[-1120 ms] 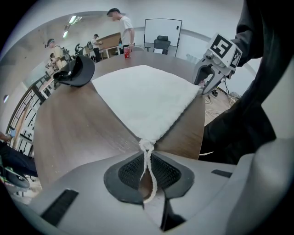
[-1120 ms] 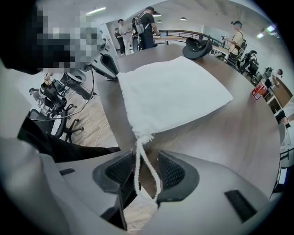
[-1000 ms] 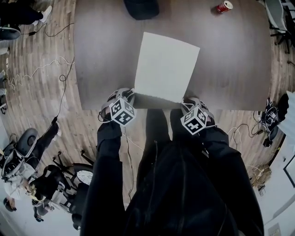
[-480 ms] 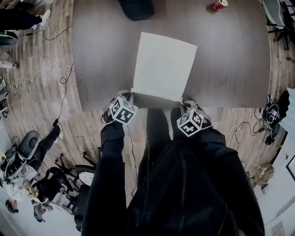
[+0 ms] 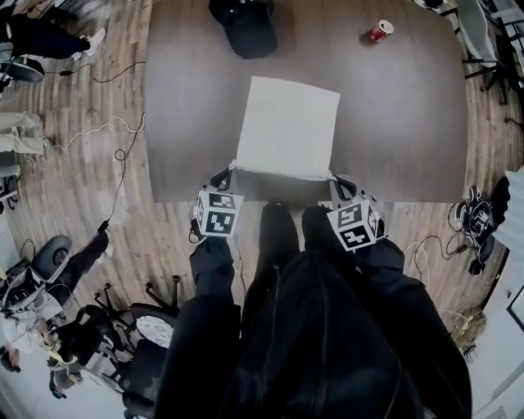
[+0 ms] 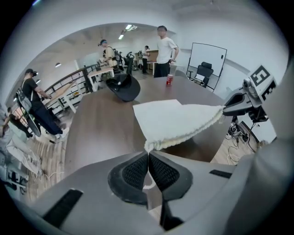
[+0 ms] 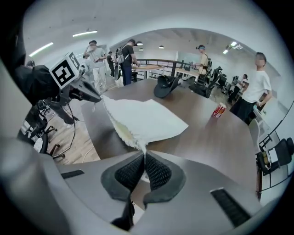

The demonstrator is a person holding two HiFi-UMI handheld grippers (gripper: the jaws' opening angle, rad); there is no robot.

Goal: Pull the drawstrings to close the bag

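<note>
A flat white cloth bag [image 5: 286, 127] lies on the brown table [image 5: 188, 123], its gathered mouth edge toward me and lifted off the tabletop. My left gripper [image 5: 230, 171] holds the mouth's left corner. In the left gripper view its jaws [image 6: 148, 155] are shut on the drawstring end where the ruffled edge of the bag [image 6: 177, 120] comes to a point. My right gripper [image 5: 335, 177] holds the right corner, and its jaws [image 7: 144, 156] are pinched on the drawstring end of the bag [image 7: 144, 120]. The mouth edge hangs stretched between the two.
A black cap [image 5: 246, 24] lies at the table's far edge and a red can [image 5: 377, 32] stands at the far right. A person [image 6: 163, 50] stands beyond the table. Cables [image 5: 115, 131] trail over the wooden floor on the left, with office chairs around.
Both grippers have closed on the bag's near corners and risen. The mouth edge, flat on the table before, is now lifted and stretched between them.
</note>
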